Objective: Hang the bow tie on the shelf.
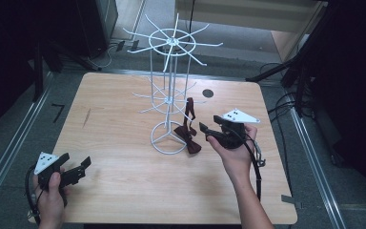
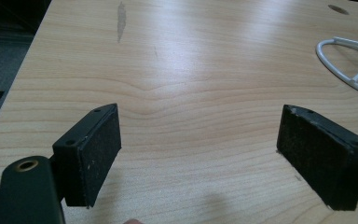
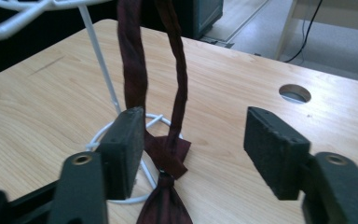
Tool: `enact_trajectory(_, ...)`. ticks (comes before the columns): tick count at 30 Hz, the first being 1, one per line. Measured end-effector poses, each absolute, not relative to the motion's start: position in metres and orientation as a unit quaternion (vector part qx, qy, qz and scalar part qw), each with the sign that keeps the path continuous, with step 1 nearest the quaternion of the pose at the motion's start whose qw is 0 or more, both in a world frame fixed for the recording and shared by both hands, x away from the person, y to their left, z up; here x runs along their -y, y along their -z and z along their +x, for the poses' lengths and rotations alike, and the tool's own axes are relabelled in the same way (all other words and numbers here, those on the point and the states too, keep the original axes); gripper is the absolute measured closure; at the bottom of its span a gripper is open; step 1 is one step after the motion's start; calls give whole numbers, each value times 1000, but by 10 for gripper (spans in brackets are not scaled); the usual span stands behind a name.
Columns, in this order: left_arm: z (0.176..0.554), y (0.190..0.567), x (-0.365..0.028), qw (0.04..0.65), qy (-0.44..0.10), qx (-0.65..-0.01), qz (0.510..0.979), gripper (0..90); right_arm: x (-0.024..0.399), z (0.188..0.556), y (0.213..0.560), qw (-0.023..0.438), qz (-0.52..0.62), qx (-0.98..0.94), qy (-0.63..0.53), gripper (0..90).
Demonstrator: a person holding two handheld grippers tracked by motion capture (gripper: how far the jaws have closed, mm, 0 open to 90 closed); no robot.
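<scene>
The dark red bow tie (image 1: 188,135) is hanging by its strap from a lower arm of the white wire rack (image 1: 170,90), its bow resting on the wooden table (image 1: 119,119) against the rack's base ring. Its long axis is running nearly upright. From the right gripper (image 1: 206,131) it is lying at about nine o'clock, just beside the tips; in the right gripper view the strap is passing by one pad, unpinched, jaws spread. The left gripper (image 1: 85,165) is sitting well apart, spread and empty. No readable writing is showing.
</scene>
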State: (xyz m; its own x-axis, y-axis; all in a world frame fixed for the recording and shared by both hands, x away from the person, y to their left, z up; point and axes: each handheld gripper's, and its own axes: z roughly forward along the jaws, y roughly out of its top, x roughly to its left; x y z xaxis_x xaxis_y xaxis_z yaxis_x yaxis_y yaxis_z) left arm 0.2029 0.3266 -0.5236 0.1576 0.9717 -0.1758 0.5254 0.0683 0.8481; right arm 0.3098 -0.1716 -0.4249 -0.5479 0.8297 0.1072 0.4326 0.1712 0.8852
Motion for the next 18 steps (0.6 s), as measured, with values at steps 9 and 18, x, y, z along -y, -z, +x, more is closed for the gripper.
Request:
enact_trajectory(9, 203, 524, -327, 426, -263, -593, 630, 145, 184, 302, 439, 213, 440, -737, -468, 136)
enact_trajectory(18, 203, 524, -327, 426, -263, -593, 631, 145, 202, 295, 456, 214, 471, -722, -459, 29)
